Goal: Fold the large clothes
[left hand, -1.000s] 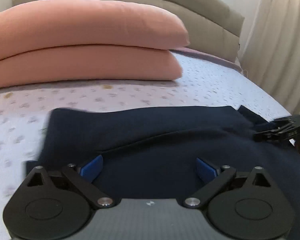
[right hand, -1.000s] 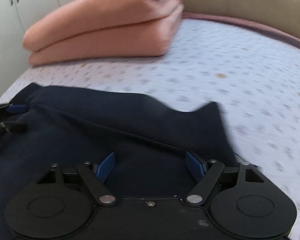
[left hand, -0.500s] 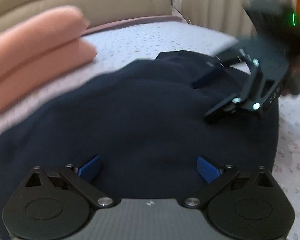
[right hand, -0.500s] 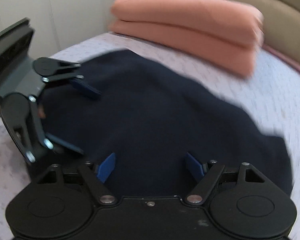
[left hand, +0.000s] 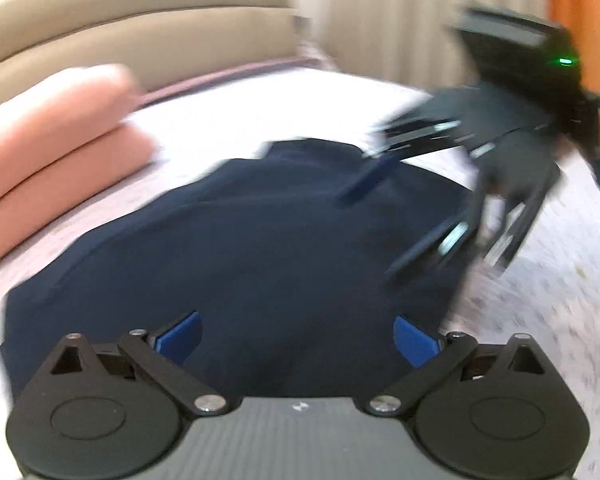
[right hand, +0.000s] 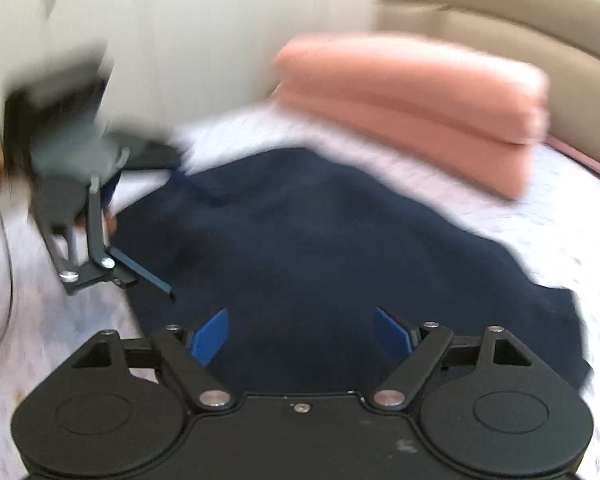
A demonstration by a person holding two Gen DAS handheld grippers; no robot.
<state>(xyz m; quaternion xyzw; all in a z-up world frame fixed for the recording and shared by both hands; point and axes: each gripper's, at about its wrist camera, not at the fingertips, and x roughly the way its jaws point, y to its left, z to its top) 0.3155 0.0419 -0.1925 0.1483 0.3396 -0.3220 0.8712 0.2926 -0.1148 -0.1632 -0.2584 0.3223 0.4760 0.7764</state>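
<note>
Closest in the left wrist view, the left claw (left hand: pixel 296 338) stands released, its flat blue pads (left hand: pixel 179 336) spread wide over soft matte cloth and gripping nothing. The right claw (right hand: pixel 300 336) is likewise spread, its blue fingers (right hand: pixel 210 336) apart above the same fabric. Beneath both lies the navy garment (left hand: pixel 260 256), a thick, plain-knit, rounded heap with a smooth, domed top and uneven edges, resting on the bed (left hand: pixel 560 280), whose pale lilac sheet carries a small speckled print. Seen from the left wrist, the right claw hangs over the garment's right edge, blurred, its black metal linkage arms angular and thin. Farther back, toward the head of the bed, sit two salmon-pink pillows (right hand: pixel 420 108), plump and oblong, stacked one on the other. Behind them rises a beige padded headboard (left hand: pixel 140 36) with horizontal channels, and ribbed cream curtains (left hand: pixel 400 20) beside it.
</note>
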